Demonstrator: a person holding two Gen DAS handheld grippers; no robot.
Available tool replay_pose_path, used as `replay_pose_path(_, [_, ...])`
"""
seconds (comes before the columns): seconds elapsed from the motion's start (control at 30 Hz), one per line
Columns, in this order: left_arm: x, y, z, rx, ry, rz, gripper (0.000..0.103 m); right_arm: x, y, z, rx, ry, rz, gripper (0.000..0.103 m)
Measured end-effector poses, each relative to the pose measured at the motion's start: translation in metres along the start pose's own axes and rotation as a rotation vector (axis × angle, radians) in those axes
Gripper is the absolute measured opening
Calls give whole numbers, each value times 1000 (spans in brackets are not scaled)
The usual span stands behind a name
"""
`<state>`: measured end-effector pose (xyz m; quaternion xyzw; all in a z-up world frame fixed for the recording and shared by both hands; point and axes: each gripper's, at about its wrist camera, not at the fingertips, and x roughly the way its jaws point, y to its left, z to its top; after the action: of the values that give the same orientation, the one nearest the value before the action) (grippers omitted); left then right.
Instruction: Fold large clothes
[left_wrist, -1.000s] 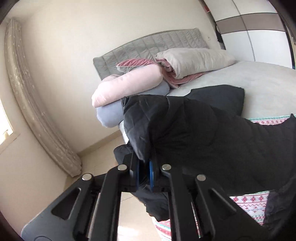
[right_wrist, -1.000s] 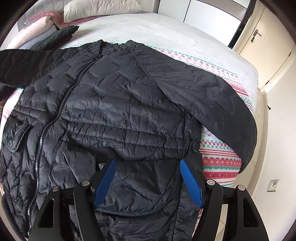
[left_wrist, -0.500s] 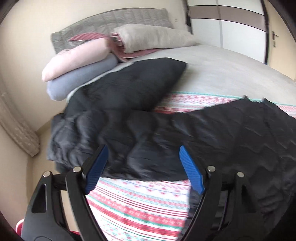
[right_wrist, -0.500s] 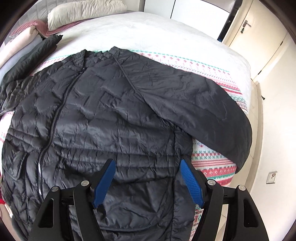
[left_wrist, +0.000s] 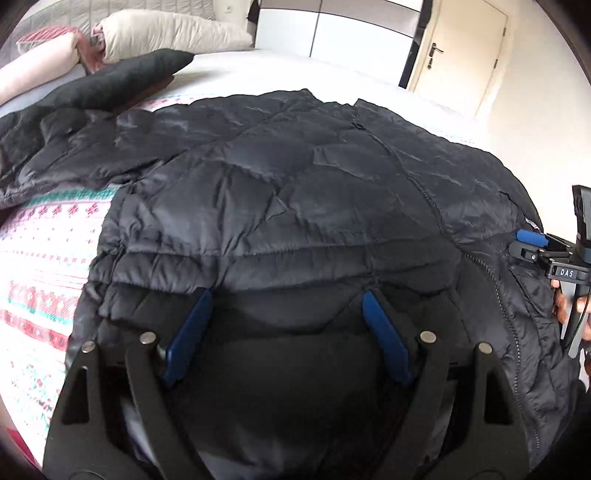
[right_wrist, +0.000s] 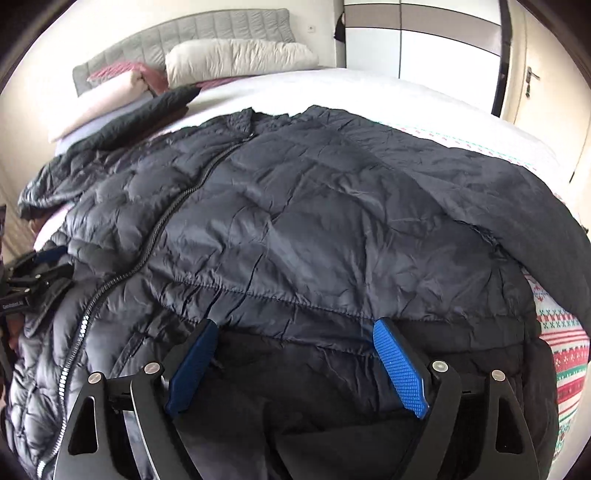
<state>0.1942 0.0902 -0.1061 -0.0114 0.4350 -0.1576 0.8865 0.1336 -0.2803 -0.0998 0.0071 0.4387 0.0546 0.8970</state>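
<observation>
Fingers (right_wrist: 400, 373) (spread wide) straddle jacket (right_wrist: 314, 221) hem.

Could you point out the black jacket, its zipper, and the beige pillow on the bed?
Jacket (right_wrist: 314, 221): right wrist view, on the quilted front panel.
Zipper (right_wrist: 162, 221): right wrist view, midway along the closed teeth.
Pillow (right_wrist: 240, 59): right wrist view, on the middle of the pillow by the headboard.

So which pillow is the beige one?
Look at the grey headboard at the far end of the bed. The beige pillow lies right below it, on top of the pile. The pillows beside it are pink, and it's the wrinkly one.
</observation>
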Motion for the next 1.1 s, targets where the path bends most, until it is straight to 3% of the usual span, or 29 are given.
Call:
replay_pose_path(0.1, [-28, -12, -11, 29, 45, 27, 84, -25, 9, -4, -29, 55, -78, 87])
replay_pose_path(0.27, [-63, -60, -43, 187, 120, 11, 84, -70, 56, -36, -172, 171, -19, 88])
replay_pose_path(0.37, [-65, -88, -78, 250, 244, -45, 84, -74, 87, -68, -265, 273, 20, 88])
replay_pose_path(0.4, [-66, -98, -92, 287, 262, -18, 84, -76, 96, -80, -293, 289, 21, 88])
replay_pose_path(0.5, [-84, -113, -119, 389, 177, 74, 84, -88, 106, -105, -362, 248, -54, 88])
replay_pose_path(0.7, [-114, -99, -149, 315, 221, 29, 85, -114, 91, -127, -279, 290, -12, 90])
replay_pose_path(0.87, [-137, -84, -156, 275, 272, -32, 85, -139, 95, -139, -332, 329, -34, 91])
replay_pose_path(1.0, [-154, -59, -140, 155, 217, -14, 85, -161, 101, -122, -328, 269, -35, 91])
replay_pose_path(1.1, [-158, -25, -118, -5, 173, 16, 85, -168, 108, -102, -332, 202, -26, 91])
